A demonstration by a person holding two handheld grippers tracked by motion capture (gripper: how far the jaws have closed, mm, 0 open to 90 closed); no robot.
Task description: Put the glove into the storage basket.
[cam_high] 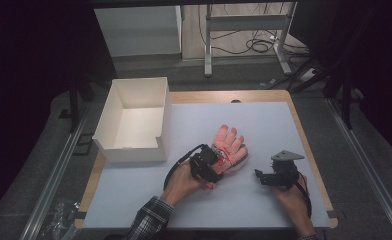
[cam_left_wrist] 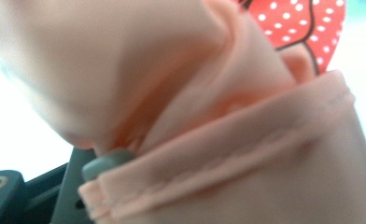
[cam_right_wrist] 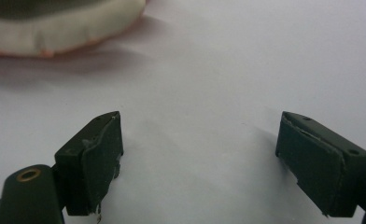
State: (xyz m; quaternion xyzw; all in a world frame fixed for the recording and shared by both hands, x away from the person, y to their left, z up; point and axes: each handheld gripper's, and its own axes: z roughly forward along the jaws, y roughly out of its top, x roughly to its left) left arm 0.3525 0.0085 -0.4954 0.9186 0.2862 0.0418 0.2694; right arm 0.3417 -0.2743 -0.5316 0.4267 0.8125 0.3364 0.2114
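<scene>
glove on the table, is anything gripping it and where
The left tongs are shut on the pink glove at its hemmed cuff edge. The right tongs stand open, holding nothing.

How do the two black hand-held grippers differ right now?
The left gripper is shut on the cuff of the peach-pink fabric glove; the right gripper is open, with nothing but the white table mat between its jaws. The left lies against the glove, the right apart from it. Both are held low over the mat.

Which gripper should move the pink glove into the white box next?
Left. The left gripper is already shut on the pink glove and sits nearer the white box. The right gripper is open and holds nothing.
</scene>
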